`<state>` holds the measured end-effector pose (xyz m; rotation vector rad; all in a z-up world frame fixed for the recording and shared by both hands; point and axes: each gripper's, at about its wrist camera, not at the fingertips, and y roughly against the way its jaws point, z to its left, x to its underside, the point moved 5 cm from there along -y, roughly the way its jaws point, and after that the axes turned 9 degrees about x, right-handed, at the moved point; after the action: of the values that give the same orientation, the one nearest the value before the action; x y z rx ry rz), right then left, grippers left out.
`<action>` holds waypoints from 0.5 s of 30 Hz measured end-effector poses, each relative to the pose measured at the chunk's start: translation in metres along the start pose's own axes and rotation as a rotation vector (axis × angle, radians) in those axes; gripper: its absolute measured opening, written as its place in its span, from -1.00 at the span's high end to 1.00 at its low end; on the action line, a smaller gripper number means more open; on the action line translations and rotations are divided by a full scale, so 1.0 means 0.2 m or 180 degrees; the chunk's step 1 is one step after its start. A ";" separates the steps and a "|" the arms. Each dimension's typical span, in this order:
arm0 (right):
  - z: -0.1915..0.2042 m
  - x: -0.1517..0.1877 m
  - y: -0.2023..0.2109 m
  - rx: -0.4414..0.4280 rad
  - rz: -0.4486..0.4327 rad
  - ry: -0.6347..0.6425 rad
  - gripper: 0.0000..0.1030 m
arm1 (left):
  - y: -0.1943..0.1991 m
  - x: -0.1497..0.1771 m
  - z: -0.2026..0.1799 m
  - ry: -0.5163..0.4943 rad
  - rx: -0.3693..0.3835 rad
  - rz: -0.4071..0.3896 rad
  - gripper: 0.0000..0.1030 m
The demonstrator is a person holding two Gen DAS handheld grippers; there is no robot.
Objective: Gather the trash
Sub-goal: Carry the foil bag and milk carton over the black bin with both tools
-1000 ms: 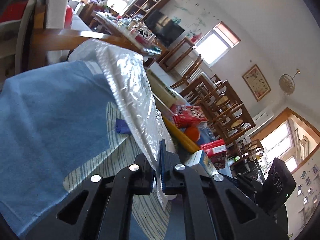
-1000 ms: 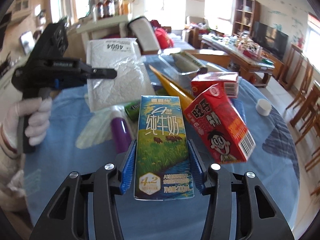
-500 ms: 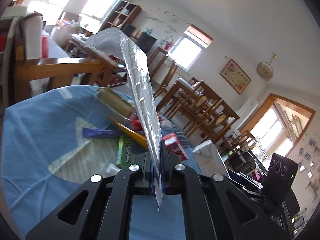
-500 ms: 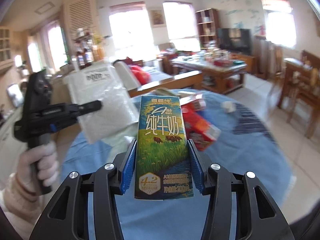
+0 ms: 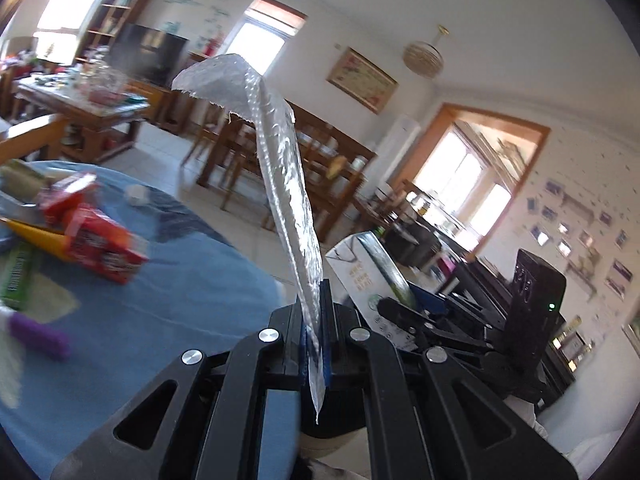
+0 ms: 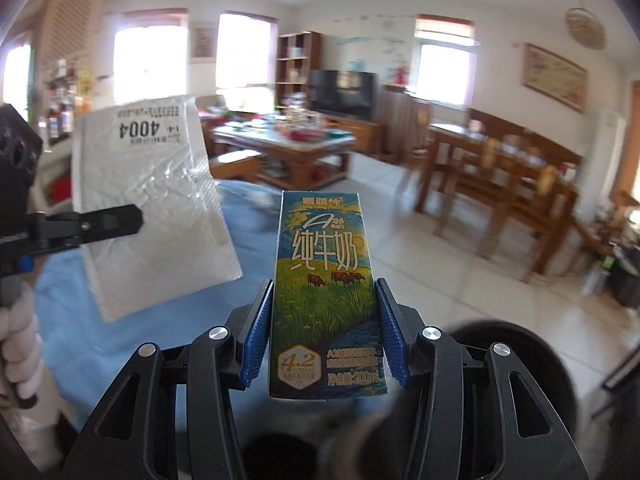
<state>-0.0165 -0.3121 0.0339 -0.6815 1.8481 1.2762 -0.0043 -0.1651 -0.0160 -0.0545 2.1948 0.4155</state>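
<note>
My left gripper (image 5: 315, 312) is shut on a white bubble mailer (image 5: 280, 184), held edge-on and upright in the air; the mailer also shows in the right wrist view (image 6: 156, 208) with a "4004" label. My right gripper (image 6: 324, 320) is shut on a green and blue milk carton (image 6: 326, 288), held upright; the carton also shows in the left wrist view (image 5: 368, 276). Both are held past the edge of the round table with a blue cloth (image 5: 168, 280). A dark round bin (image 6: 508, 356) lies below the right gripper, blurred.
On the table lie red cartons (image 5: 100, 236), a yellow wrapper (image 5: 32, 232), a green pack (image 5: 16, 276), a purple tube (image 5: 38, 332) and a white cap (image 5: 136, 194). Wooden dining chairs and table (image 6: 500, 184) stand beyond on the tiled floor.
Both grippers have swung right, away from the table top toward its edge and the floor, still holding the mailer and the carton. The table items have slid to the left of view.
</note>
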 end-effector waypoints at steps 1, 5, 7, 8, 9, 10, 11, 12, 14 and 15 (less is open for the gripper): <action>-0.08 0.04 0.01 0.0119 0.0022 -0.0030 0.05 | -0.06 0.02 -0.04 -0.0026 0.0071 0.0060 0.88; -0.37 0.21 0.02 0.0416 0.0169 -0.0177 0.04 | -0.32 0.08 -0.17 -0.0130 0.0341 0.0330 0.88; -0.50 0.30 0.01 0.0560 0.0252 -0.0232 0.04 | -0.45 0.12 -0.22 -0.0194 0.0447 0.0478 0.88; -0.55 0.33 0.01 0.0604 0.0295 -0.0262 0.04 | -0.48 0.14 -0.25 -0.0211 0.0482 0.0533 0.88; -0.62 0.38 0.00 0.0648 0.0358 -0.0312 0.04 | -0.53 0.16 -0.27 -0.0221 0.0530 0.0606 0.88; -0.66 0.42 -0.01 0.0667 0.0401 -0.0344 0.04 | -0.56 0.18 -0.28 -0.0229 0.0562 0.0656 0.88; -0.71 0.46 -0.02 0.0692 0.0454 -0.0389 0.04 | -0.62 0.19 -0.29 -0.0246 0.0596 0.0730 0.88; -0.75 0.50 -0.03 0.0707 0.0491 -0.0420 0.04 | -0.65 0.22 -0.32 -0.0266 0.0611 0.0780 0.88; -0.83 0.57 -0.05 0.0734 0.0575 -0.0491 0.04 | -0.74 0.25 -0.33 -0.0281 0.0623 0.0908 0.88; -0.87 0.61 -0.04 0.0748 0.0600 -0.0514 0.04 | -0.76 0.26 -0.32 -0.0284 0.0620 0.0962 0.88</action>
<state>-0.1288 -0.4772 -0.0384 -0.2760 1.9220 1.1683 -0.0579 -0.3233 -0.0622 0.3986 2.1489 0.3606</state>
